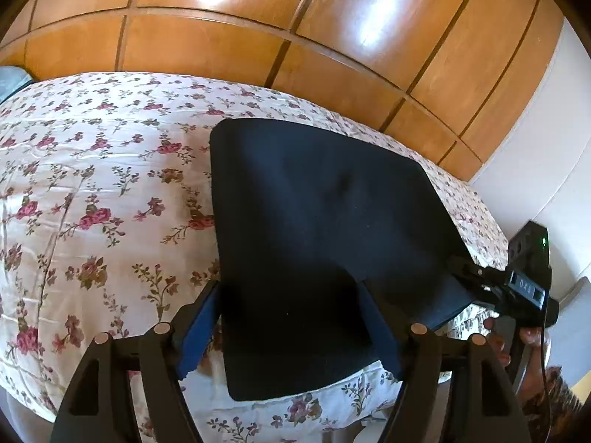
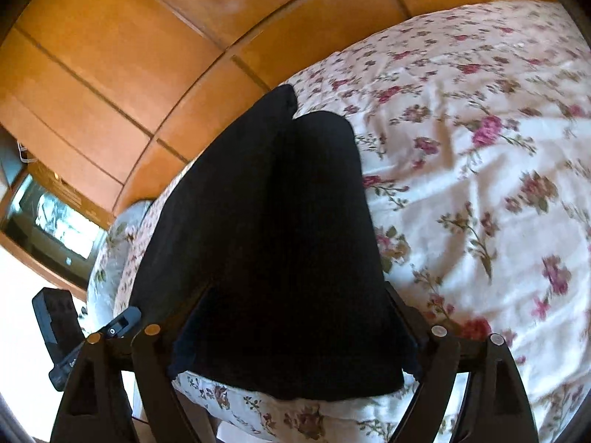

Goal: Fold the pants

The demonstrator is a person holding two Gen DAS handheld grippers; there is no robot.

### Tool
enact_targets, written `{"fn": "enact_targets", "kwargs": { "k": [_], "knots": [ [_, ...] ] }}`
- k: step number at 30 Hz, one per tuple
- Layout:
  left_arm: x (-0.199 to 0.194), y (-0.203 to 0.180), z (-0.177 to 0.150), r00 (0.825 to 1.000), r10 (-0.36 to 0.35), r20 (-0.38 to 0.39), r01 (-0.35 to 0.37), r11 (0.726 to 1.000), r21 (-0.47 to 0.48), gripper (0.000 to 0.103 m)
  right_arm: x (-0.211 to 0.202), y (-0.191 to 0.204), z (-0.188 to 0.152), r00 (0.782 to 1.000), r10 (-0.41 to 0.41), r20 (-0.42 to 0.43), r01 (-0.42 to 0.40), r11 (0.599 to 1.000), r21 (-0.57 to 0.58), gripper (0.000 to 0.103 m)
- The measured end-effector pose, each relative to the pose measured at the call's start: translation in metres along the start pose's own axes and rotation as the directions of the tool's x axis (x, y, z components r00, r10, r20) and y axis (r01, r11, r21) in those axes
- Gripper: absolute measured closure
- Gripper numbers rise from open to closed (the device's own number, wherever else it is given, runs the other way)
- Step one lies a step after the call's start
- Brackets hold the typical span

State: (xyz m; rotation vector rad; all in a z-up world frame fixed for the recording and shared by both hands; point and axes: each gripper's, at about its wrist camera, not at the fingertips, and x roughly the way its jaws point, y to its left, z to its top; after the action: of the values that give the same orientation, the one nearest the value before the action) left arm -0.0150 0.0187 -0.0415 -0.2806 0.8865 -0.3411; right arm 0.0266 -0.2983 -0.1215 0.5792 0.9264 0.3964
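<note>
The black pants (image 1: pixel 314 203) lie folded flat on the floral bedspread (image 1: pixel 92 184), near its front edge. My left gripper (image 1: pixel 288 284) stands open, its blue-padded fingers (image 1: pixel 195 332) spread on either side of the near end of the cloth. In the right wrist view the pants (image 2: pixel 266 203) stretch away as two dark lobes, and my right gripper (image 2: pixel 299 286) is open and straddles their near end. Neither pair of pads presses on the fabric. The right gripper (image 1: pixel 480 277) also shows at the pants' right edge, and the left gripper (image 2: pixel 122 323) shows at the lower left.
Glossy wooden wardrobe doors (image 1: pixel 258 29) stand behind the bed. A white wall (image 1: pixel 554 147) is at the right. A person's hand (image 1: pixel 532 336) holds the right gripper's handle. A dark screen (image 2: pixel 51 229) sits left of the bed, and the bedspread (image 2: pixel 480 184) spreads wide to the right.
</note>
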Motion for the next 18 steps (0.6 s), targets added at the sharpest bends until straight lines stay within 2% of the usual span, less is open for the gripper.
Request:
{"fn": "enact_targets", "kwargs": {
  "k": [7, 18],
  "knots": [
    [0.018, 0.000, 0.010, 0.999, -0.016, -0.042, 0.019, 0.998, 0.062, 0.016, 0.015, 0.002, 0.012, 0.999, 0.028, -0.046, -0.029, 0.999, -0.035, 0.014],
    [0.041, 0.005, 0.015, 0.995, -0.068, -0.077, 0.069, 0.998, 0.010, 0.009, 0.024, 0.002, 0.014, 0.998, 0.052, -0.017, -0.053, 0.995, -0.088, 0.014]
  ]
}}
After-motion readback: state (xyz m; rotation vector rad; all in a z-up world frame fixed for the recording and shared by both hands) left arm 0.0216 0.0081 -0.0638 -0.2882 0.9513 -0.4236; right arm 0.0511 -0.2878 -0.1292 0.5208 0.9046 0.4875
